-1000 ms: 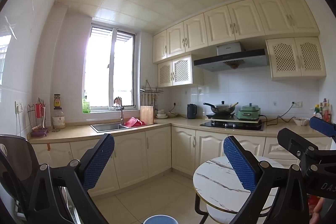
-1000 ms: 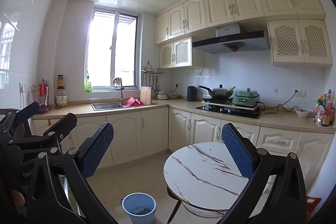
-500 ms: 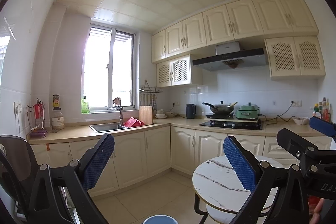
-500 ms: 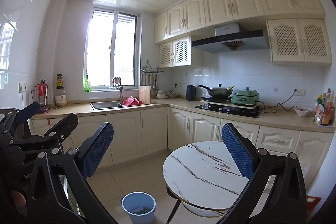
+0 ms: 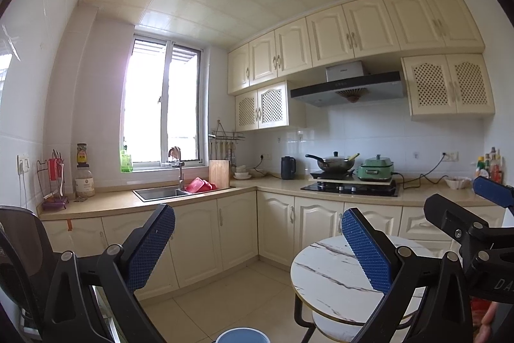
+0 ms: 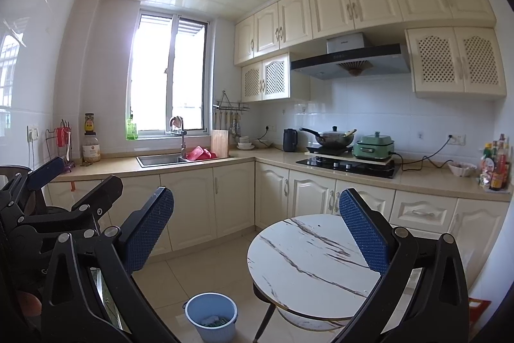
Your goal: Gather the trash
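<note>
A light blue trash bucket [image 6: 211,315] stands on the tiled floor left of a round white marble table [image 6: 308,259]; some scraps lie inside it. Its rim shows at the bottom edge of the left wrist view [image 5: 241,336]. My left gripper [image 5: 257,249] is open and empty, held high above the floor. My right gripper [image 6: 257,227] is open and empty, above the table's near side. The right gripper shows at the right of the left wrist view [image 5: 465,214]; the left gripper shows at the left of the right wrist view [image 6: 70,182].
An L-shaped counter [image 6: 244,155] runs along the far walls with a sink [image 6: 160,159], red items [image 6: 200,154], a kettle [image 6: 289,139], a wok on a hob [image 6: 334,139] and a green pot [image 6: 374,147]. A dark chair [image 5: 19,246] stands at far left.
Both views have shifted slightly; the grippers stay open and empty. Nothing was picked up or let go.
</note>
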Available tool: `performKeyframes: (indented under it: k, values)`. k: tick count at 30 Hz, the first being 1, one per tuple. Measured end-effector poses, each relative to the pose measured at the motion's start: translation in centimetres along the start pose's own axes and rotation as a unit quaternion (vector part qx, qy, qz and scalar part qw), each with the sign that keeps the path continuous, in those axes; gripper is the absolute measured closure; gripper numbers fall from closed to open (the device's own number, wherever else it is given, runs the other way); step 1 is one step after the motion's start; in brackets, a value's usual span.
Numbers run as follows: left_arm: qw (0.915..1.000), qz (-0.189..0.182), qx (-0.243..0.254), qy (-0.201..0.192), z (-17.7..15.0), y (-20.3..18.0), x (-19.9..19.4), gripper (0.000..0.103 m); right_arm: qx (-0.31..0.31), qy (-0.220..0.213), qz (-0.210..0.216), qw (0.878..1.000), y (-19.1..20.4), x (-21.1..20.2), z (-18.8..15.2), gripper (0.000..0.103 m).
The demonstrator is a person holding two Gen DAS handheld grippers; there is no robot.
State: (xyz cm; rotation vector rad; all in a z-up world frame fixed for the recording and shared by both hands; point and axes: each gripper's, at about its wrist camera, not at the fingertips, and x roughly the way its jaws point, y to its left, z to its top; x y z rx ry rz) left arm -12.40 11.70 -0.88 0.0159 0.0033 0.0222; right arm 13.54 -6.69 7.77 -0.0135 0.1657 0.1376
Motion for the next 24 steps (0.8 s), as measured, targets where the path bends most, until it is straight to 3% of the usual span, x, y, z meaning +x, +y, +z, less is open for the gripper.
performKeyframes:
  k: [24]
  values:
    - [1.0000, -0.006, 0.001, 0.002, 0.4, 1.3, 1.1, 0.001, 0.003, 0.004, -0.004, 1.000, -0.2, 0.1, -0.6, 0.000]
